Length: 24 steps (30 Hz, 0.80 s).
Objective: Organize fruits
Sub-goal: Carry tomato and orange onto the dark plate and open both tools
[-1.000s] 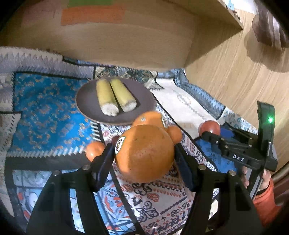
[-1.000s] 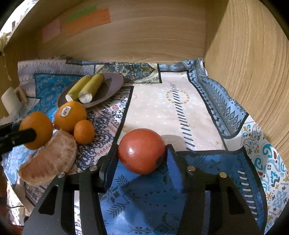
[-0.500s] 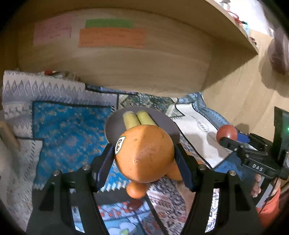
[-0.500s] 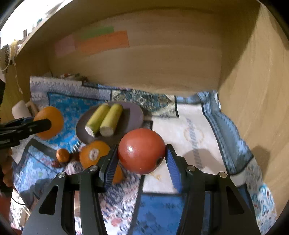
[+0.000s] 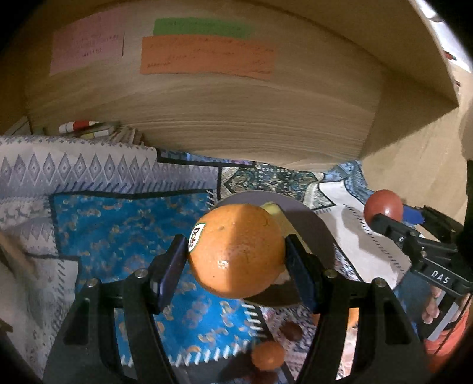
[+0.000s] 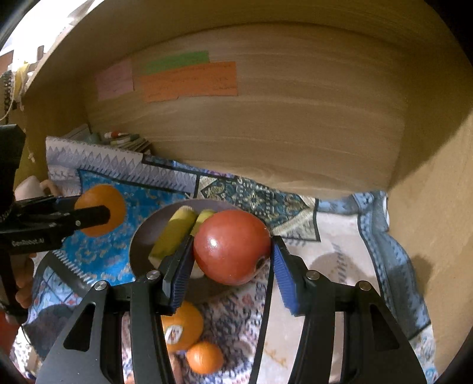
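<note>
A pale wooden back wall (image 5: 236,118) carries pink (image 5: 87,50), green (image 5: 204,27) and orange (image 5: 207,56) paper notes. A wooden side wall (image 6: 437,206) closes the right. A patterned blue and white cloth (image 5: 118,218) covers the surface, dimly lit.

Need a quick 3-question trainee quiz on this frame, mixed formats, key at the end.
1. True or false: the left gripper is shut on an orange bearing a sticker.
2. What does the right gripper hold? A) a lemon B) a red tomato C) a small orange D) nothing
3. Fill in: the two yellow-green pieces lie on the dark ____.

Key: 1 true; 2 B; 3 plate.
</note>
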Available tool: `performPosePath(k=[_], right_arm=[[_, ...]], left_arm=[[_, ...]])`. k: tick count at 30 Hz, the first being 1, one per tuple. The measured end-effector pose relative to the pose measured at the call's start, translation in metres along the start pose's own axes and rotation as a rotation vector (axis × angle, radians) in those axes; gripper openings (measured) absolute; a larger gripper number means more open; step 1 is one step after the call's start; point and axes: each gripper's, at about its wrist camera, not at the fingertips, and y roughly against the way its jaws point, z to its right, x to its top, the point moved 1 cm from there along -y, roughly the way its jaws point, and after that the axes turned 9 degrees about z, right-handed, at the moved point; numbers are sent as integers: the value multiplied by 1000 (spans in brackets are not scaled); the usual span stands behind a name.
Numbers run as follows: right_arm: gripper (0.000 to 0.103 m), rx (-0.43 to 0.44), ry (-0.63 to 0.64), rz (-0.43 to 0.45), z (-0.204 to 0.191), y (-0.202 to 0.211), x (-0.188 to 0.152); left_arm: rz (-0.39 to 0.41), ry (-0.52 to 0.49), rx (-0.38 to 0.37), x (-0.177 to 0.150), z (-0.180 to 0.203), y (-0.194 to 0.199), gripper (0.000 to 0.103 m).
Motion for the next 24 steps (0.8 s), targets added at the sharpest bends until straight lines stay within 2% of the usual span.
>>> performPosePath(k=[11,17,24], right_arm=[[48,-11,63,-77,-3,-53,21],[48,-14,100,-127,-8,-82,23],[48,-1,70,-208,-5,-115,14]], left_arm=[[-62,-5,-13,5,-9,-47,67],[-98,-7,-19,2,-11,-67,67],[-130,7,-24,-2,-15,-81,67]])
